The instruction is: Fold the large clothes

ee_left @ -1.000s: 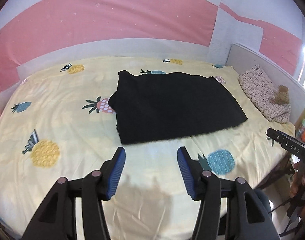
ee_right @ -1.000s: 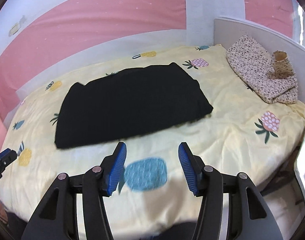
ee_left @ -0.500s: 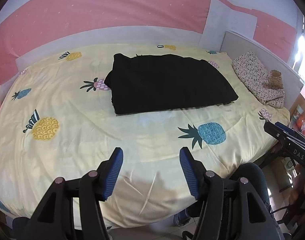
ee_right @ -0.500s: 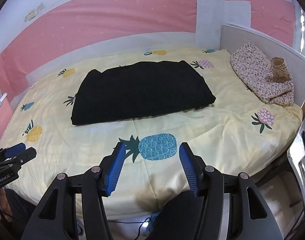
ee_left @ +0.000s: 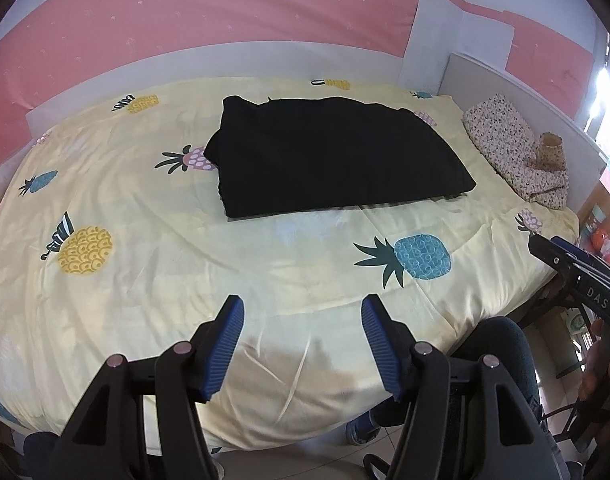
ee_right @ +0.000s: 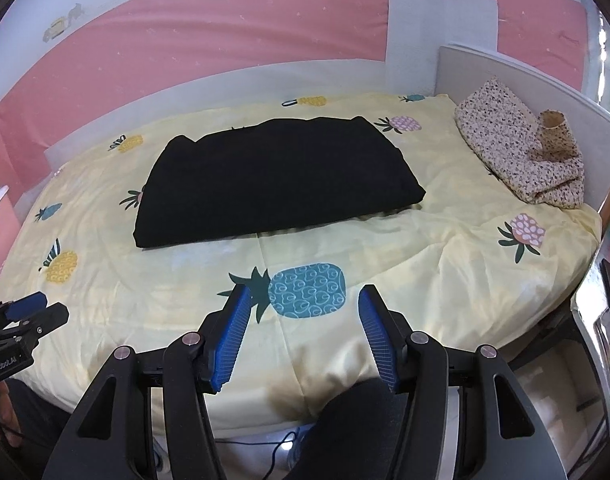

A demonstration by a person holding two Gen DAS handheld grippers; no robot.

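Note:
A black garment (ee_left: 329, 156) (ee_right: 273, 180) lies folded into a flat rectangle in the middle of the bed, on a yellow pineapple-print sheet (ee_left: 145, 264) (ee_right: 425, 264). My left gripper (ee_left: 301, 312) hangs over the near edge of the bed, well short of the garment, open with nothing between its blue pads. My right gripper (ee_right: 305, 300) is likewise open and empty above the near edge, over a blue pineapple print. Each gripper shows at the side of the other's view: the right one (ee_left: 577, 276) and the left one (ee_right: 21, 320).
A speckled folded blanket (ee_left: 513, 152) (ee_right: 513, 156) with a small speckled roll on it lies against the grey headboard (ee_right: 525, 80) at the right. A pink and white wall runs behind the bed. A person's legs (ee_left: 501, 352) and the floor show below the bed's near edge.
Both grippers have pulled back from the garment toward the near edge of the bed, so the garment looks farther off. The left jaws have spread slightly. The garment has not moved.

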